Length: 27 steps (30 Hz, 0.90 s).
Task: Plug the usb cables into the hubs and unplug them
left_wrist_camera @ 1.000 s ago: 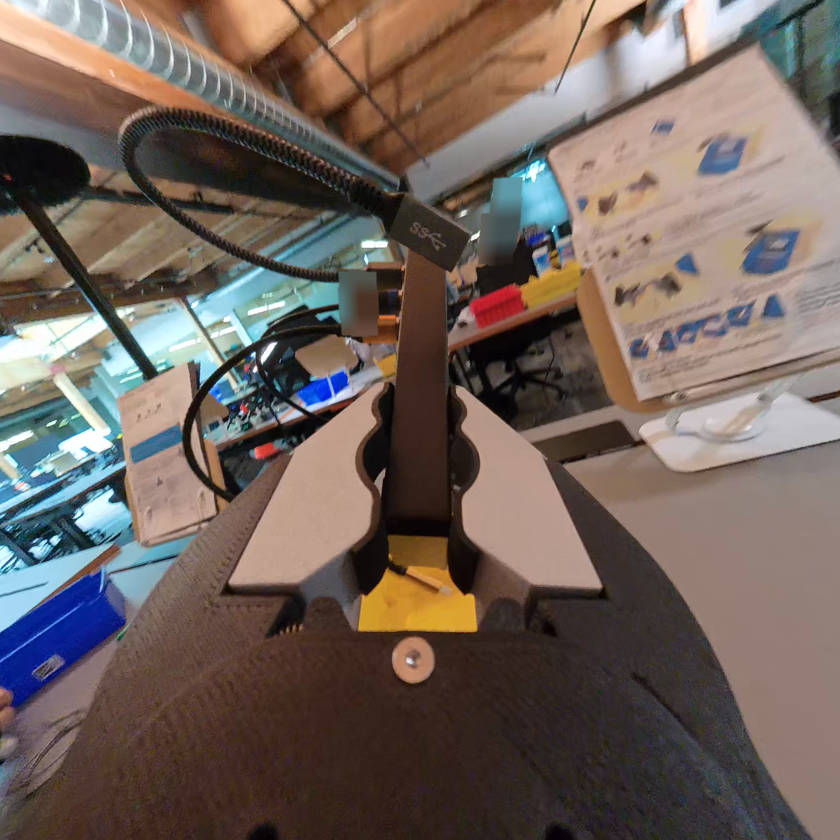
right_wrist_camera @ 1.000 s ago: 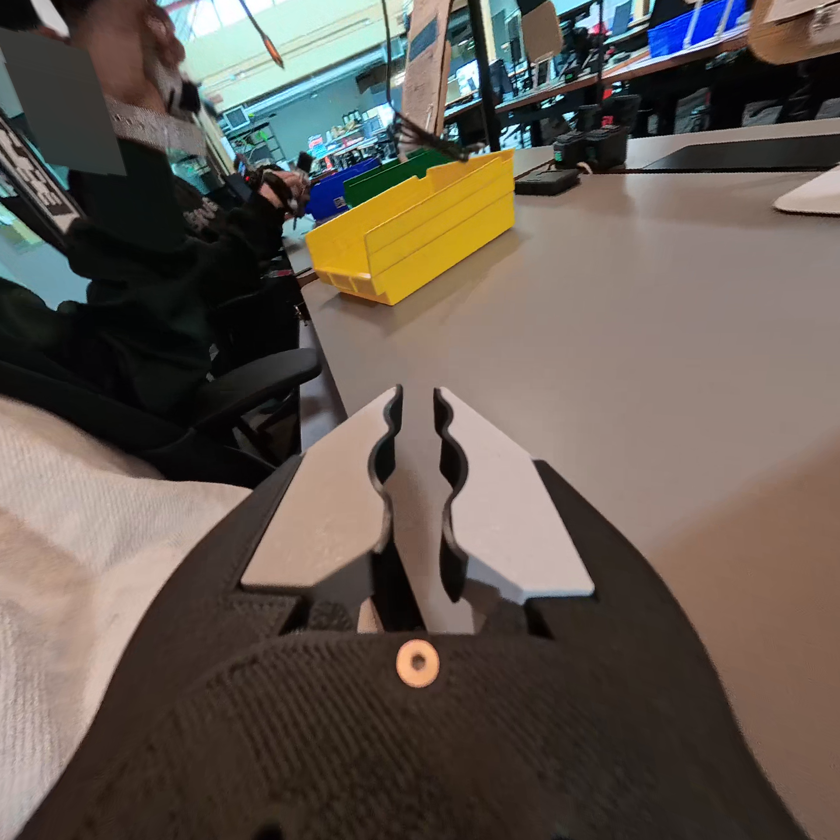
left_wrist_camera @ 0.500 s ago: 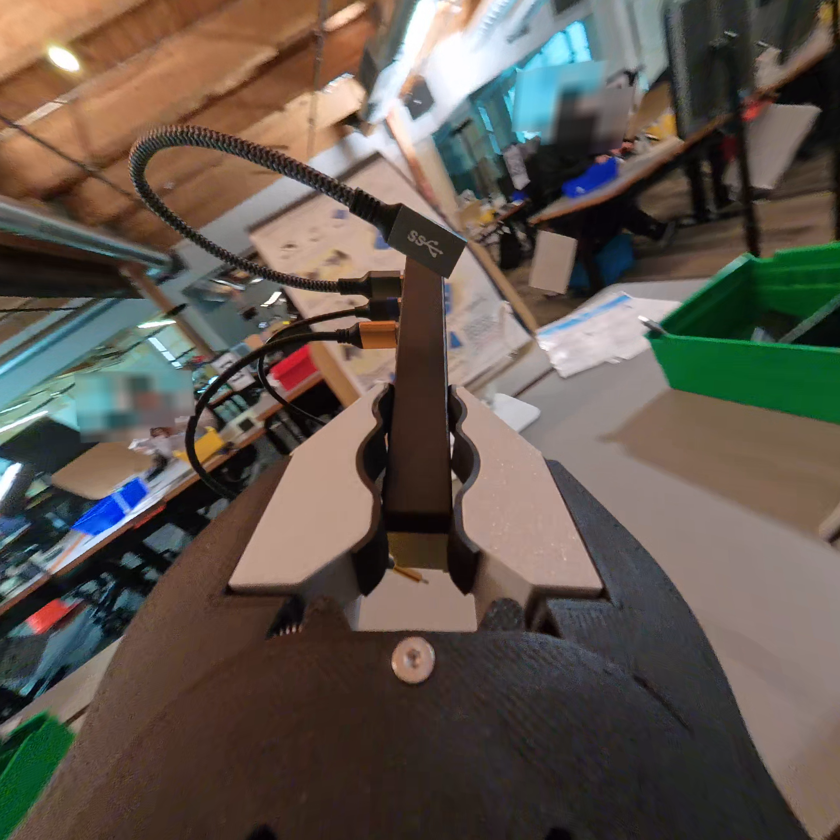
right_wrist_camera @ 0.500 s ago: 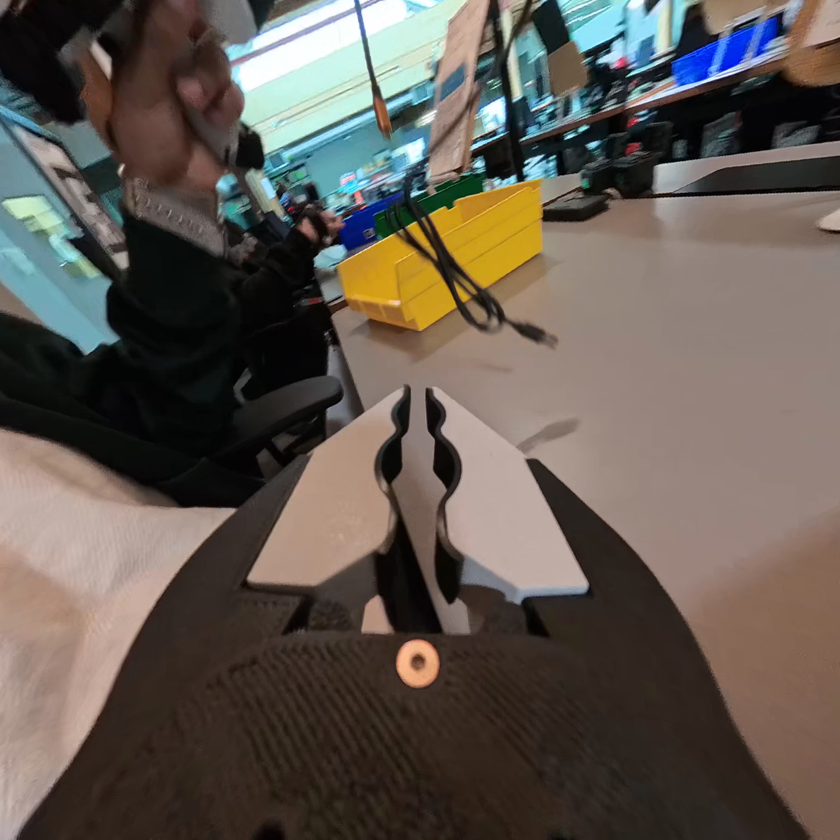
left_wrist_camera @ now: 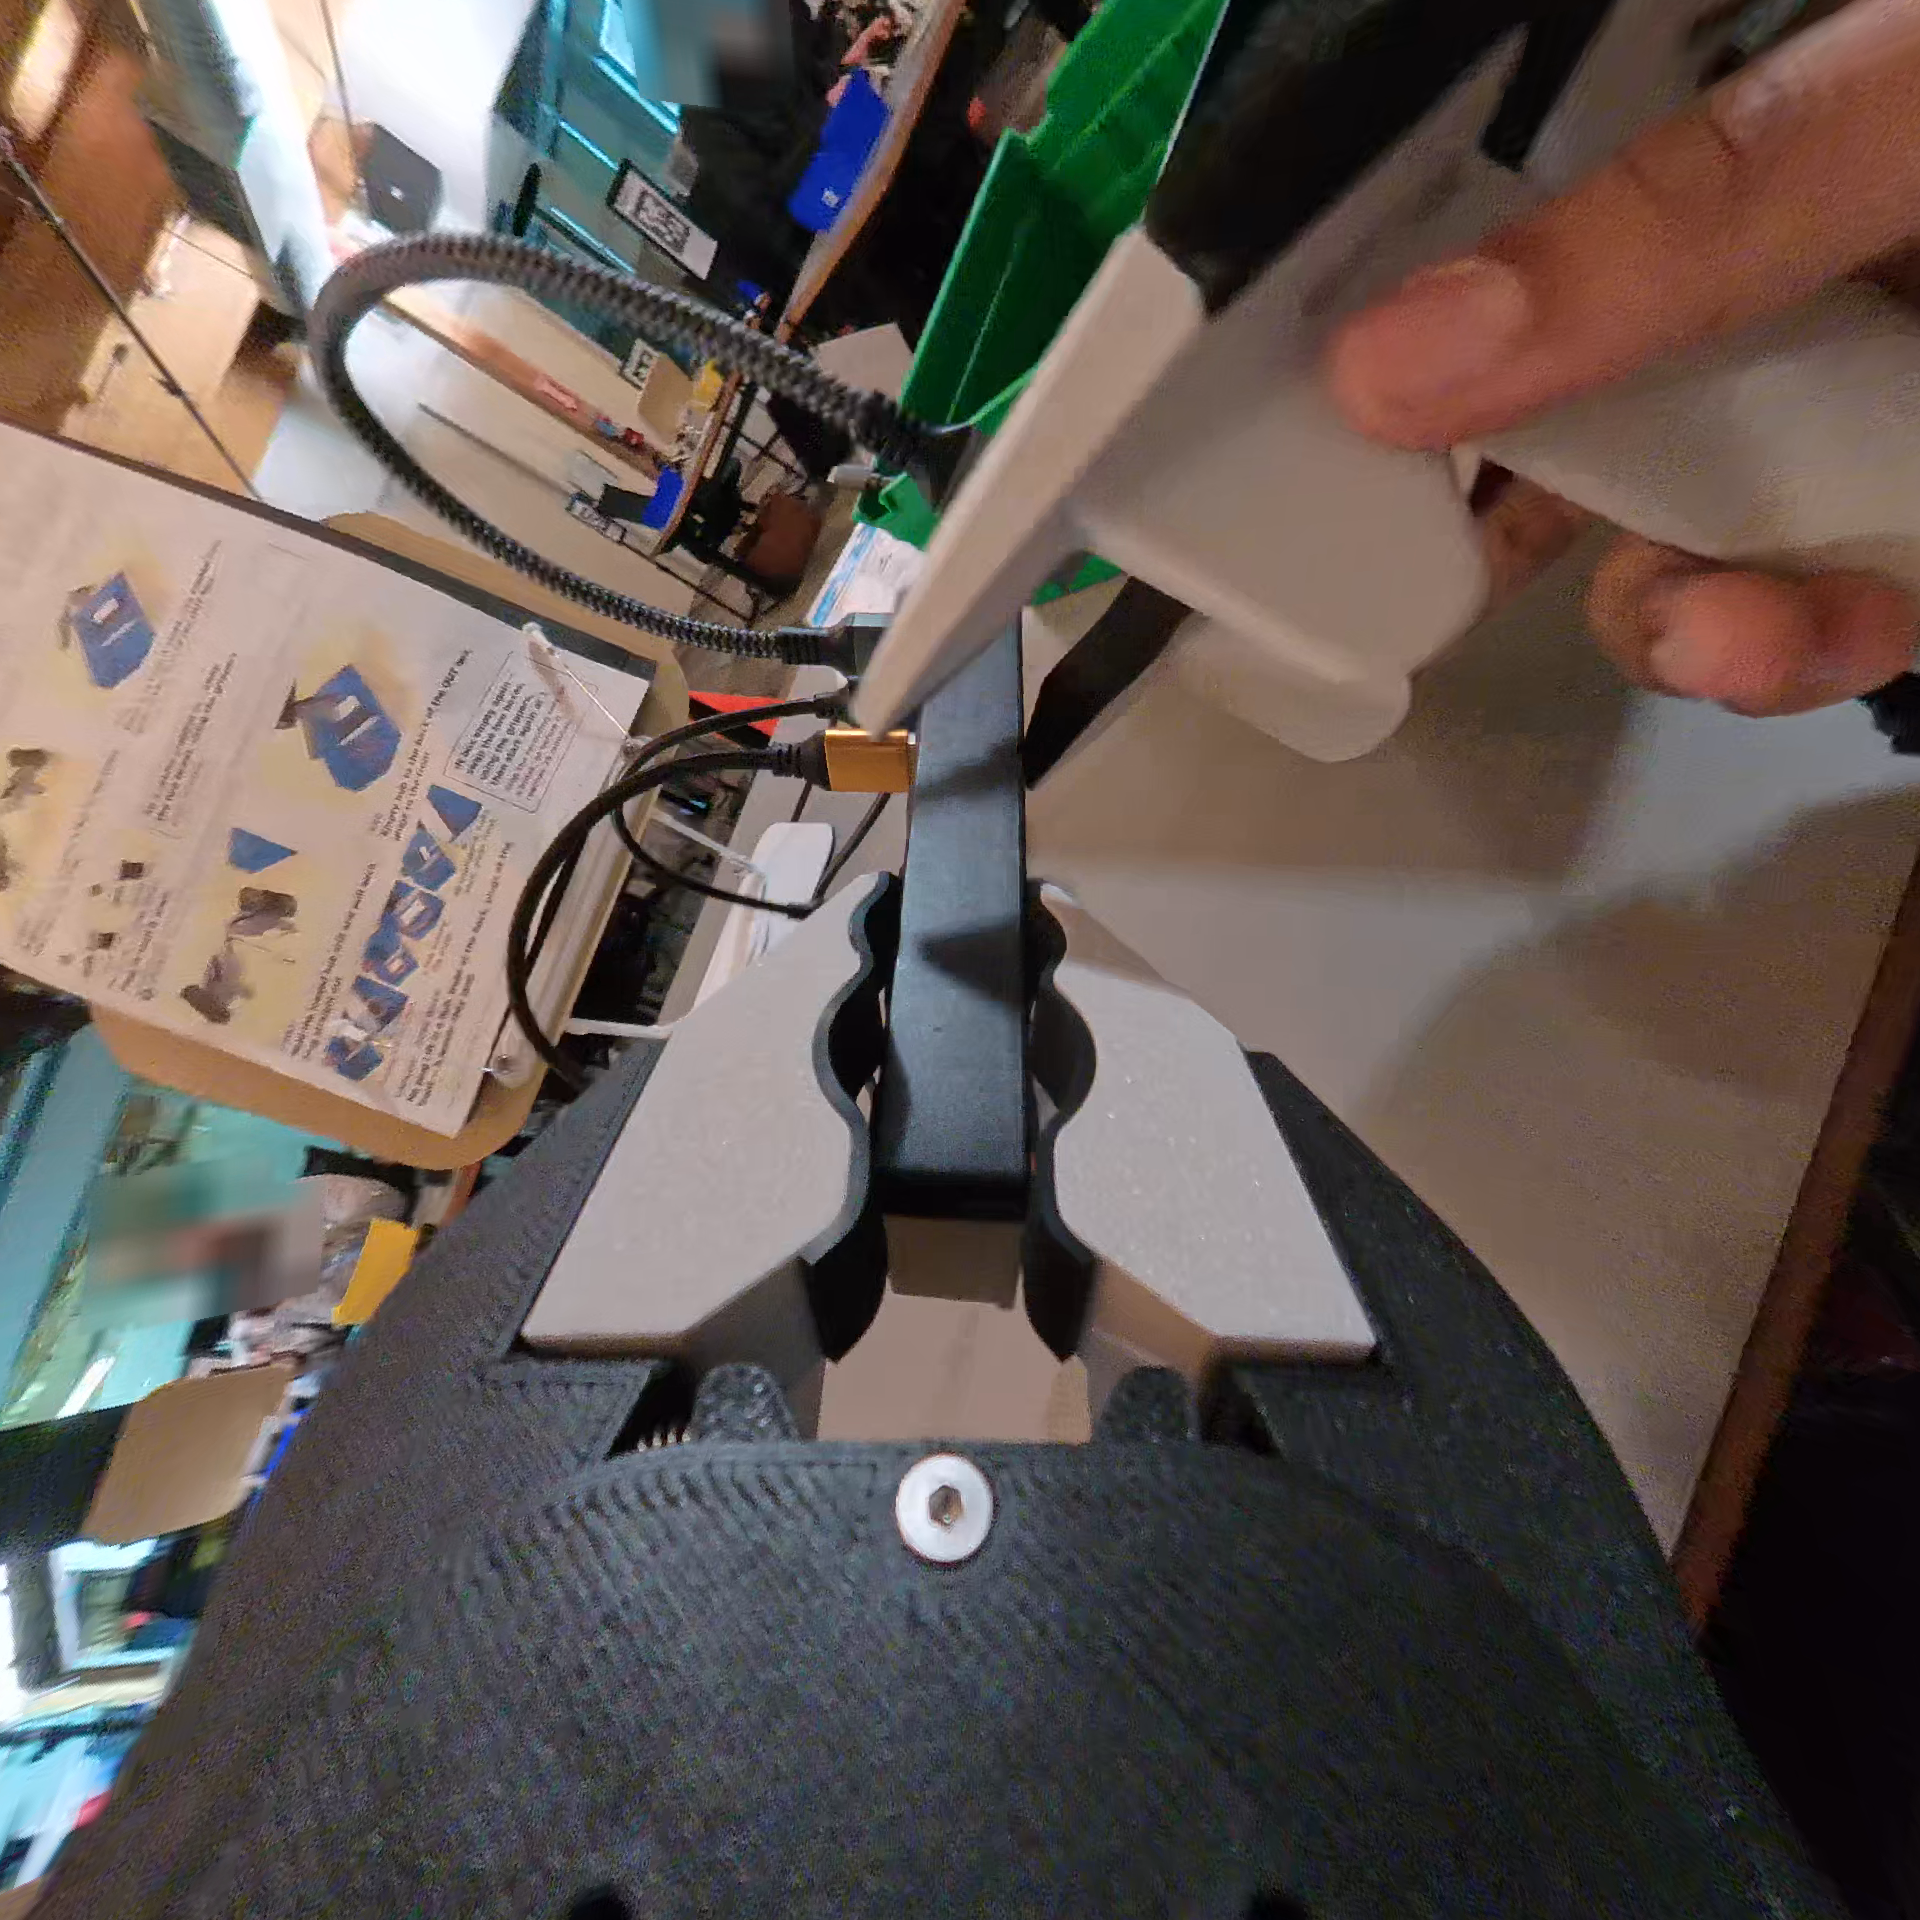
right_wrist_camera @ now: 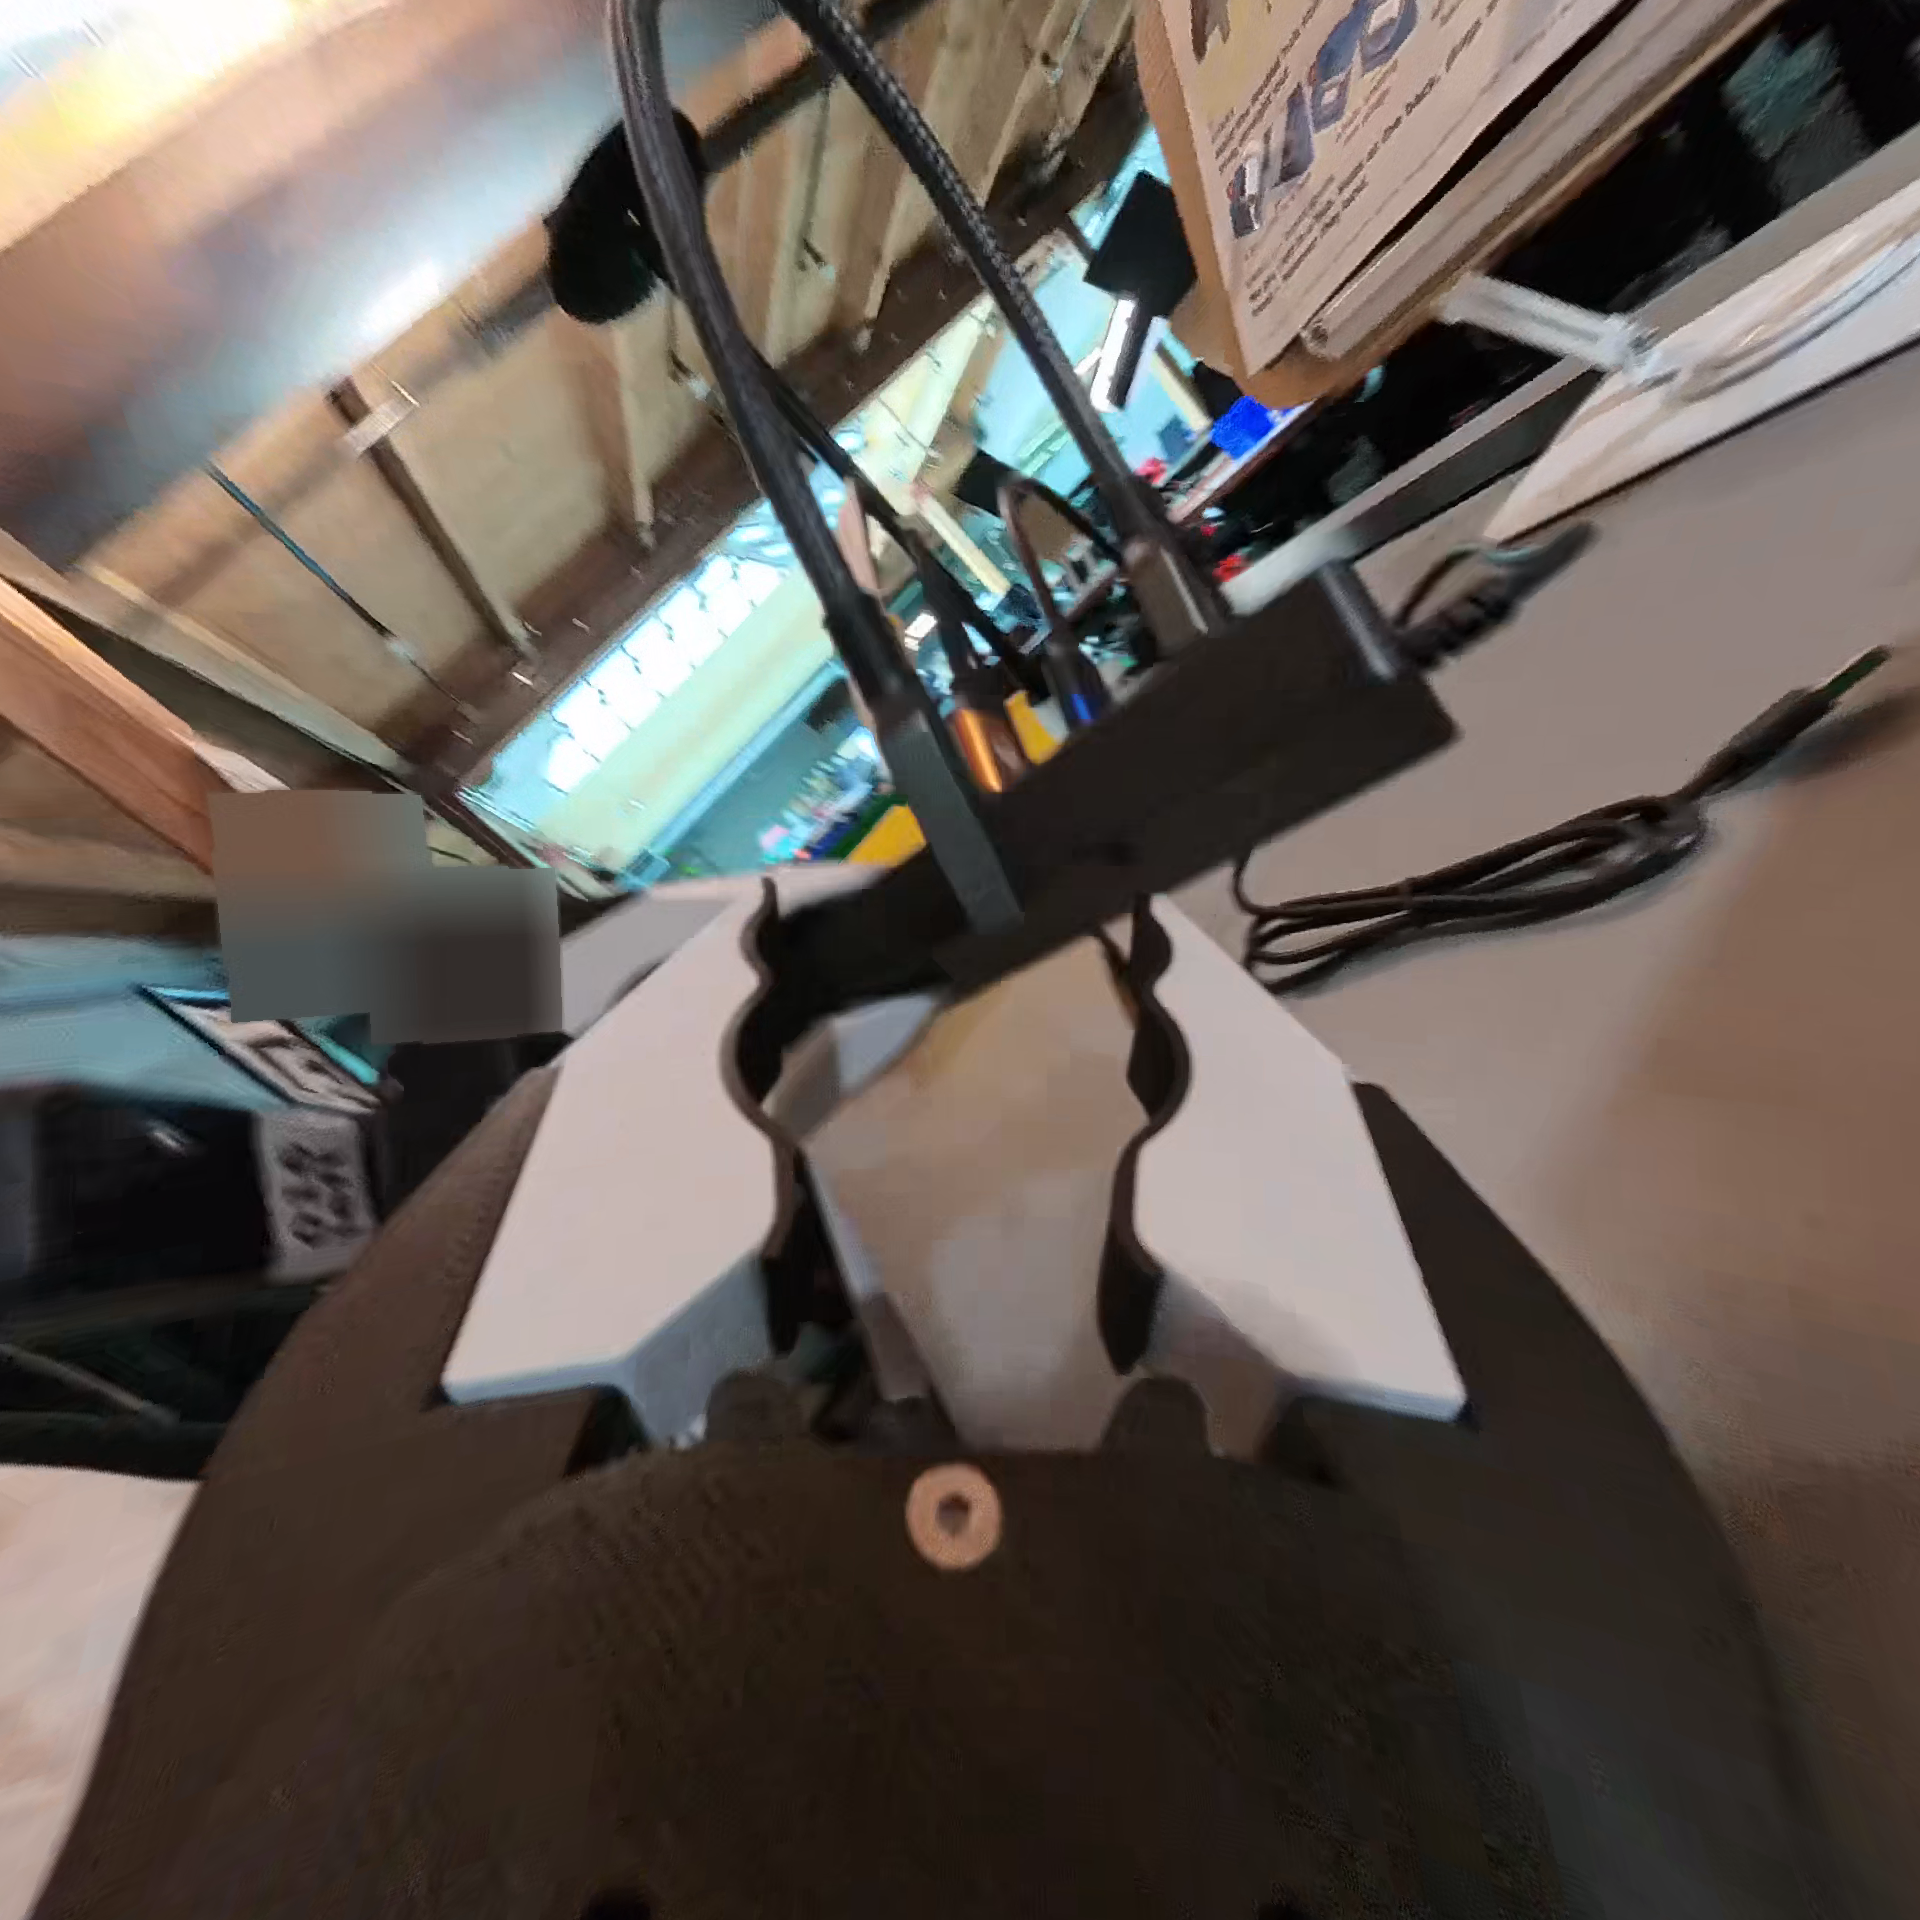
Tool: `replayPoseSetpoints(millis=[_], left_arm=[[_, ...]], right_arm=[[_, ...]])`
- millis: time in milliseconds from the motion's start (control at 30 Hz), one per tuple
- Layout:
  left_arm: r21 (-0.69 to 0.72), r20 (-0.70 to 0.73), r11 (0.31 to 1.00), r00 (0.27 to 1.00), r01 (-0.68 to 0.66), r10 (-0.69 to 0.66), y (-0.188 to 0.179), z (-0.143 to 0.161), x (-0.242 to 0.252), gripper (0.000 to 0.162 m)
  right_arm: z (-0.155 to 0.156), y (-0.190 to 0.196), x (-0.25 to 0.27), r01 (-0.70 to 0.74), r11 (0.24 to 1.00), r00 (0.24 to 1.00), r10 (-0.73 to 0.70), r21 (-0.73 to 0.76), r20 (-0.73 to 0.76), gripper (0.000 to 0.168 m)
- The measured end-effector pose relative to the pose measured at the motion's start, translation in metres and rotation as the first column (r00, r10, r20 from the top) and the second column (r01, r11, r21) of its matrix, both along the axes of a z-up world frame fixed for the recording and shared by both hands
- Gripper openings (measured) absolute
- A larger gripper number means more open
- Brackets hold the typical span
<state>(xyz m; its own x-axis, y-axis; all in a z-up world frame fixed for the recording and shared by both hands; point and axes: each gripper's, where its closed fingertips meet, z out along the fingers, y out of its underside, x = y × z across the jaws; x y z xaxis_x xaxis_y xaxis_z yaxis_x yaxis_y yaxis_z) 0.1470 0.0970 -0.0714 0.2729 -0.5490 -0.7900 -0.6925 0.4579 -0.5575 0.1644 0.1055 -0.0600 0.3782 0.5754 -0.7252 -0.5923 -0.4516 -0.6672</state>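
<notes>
My left gripper [left_wrist_camera: 961,888] is shut on a black USB hub [left_wrist_camera: 961,831] and holds it in the air, pointing away from me. Plugged into the hub's left side are a grey braided cable [left_wrist_camera: 499,270], a thin black cable [left_wrist_camera: 582,862] and a gold-coloured plug [left_wrist_camera: 868,758]. A grey finger [left_wrist_camera: 1039,468] of my right gripper, held by a hand [left_wrist_camera: 1662,312], comes in from the upper right, with its tip at the plugs. In the right wrist view my right gripper [right_wrist_camera: 956,904] is open and empty just below the hub [right_wrist_camera: 1195,769] and its plugs.
An instruction sheet on a stand [left_wrist_camera: 260,779] is to the left, also in the right wrist view [right_wrist_camera: 1351,156]. A green bin [left_wrist_camera: 1039,208] sits behind. A loose black cable [right_wrist_camera: 1455,862] lies on the grey table [left_wrist_camera: 1455,987], whose edge [left_wrist_camera: 1818,1143] runs on the right.
My left gripper has swung round with the hub, toward the table and sheet. My right gripper has opened from nearly shut and come up from the table to the hub's plugs.
</notes>
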Motion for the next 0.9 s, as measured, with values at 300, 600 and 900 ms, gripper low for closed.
replayPoseSetpoints(millis=[300, 600, 900], left_arm=[[0.186, -0.11, 0.982, 0.994, 0.033, -0.013, -0.024, -0.015, 0.013, 0.02], [0.038, 0.017, 0.993, 0.993, 0.115, -0.116, -0.036, -0.019, 0.018, 0.033], [-0.483, 0.446, 0.808, 0.889, 0.337, -0.104, -0.037, -0.001, 0.015, 0.045]], right_arm=[[-0.029, -0.001, -0.008, -0.12, 0.98, 0.993, 0.119, -0.157, -0.016, 0.065], [-0.021, -0.005, -0.005, -0.109, 0.99, 0.992, 0.114, -0.09, 0.056, 0.045], [-0.013, -0.008, 0.007, -0.047, 0.998, 0.962, 0.037, 0.03, 0.272, 0.035]])
